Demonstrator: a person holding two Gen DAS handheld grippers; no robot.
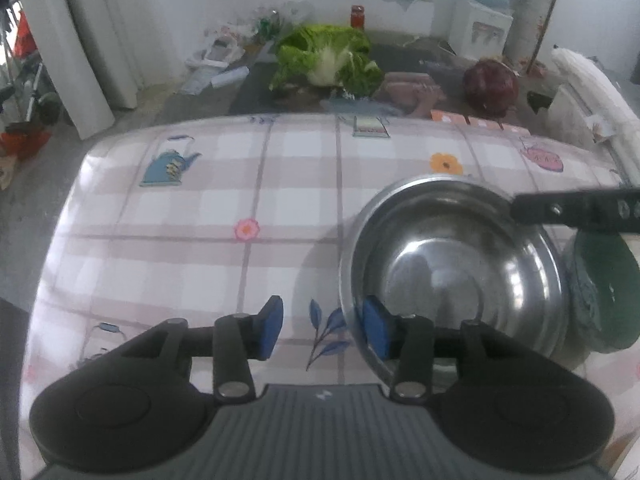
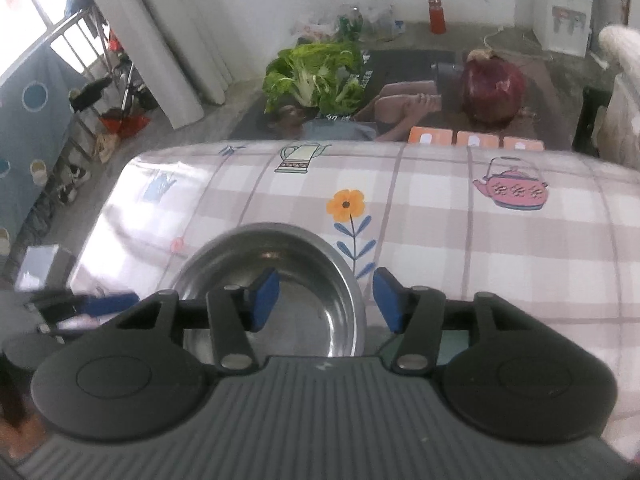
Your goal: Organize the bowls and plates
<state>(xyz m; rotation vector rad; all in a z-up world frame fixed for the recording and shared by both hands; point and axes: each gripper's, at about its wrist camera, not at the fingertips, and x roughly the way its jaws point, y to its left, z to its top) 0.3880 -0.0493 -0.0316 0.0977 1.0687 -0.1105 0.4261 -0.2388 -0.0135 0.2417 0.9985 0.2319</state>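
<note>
A steel bowl [image 1: 452, 264] sits on the checked tablecloth [image 1: 200, 220] at the right of the left wrist view. My left gripper [image 1: 322, 326] is open, its jaws astride the bowl's near left rim: one blue pad inside, one outside. A green bowl [image 1: 608, 292] lies beside the steel bowl on the right. In the right wrist view the steel bowl [image 2: 280, 280] is just ahead. My right gripper [image 2: 326, 300] is open over its right rim. The right gripper's finger also shows in the left wrist view [image 1: 576, 210], above the bowl's far right rim.
The table's far edge [image 2: 360, 146] drops to a floor with a leafy cabbage [image 2: 316, 76], a dark red cabbage [image 2: 492, 90] and a red jar [image 2: 437, 16]. A white curtain [image 1: 92, 40] hangs at the left. The left gripper's finger shows at the left [image 2: 100, 304].
</note>
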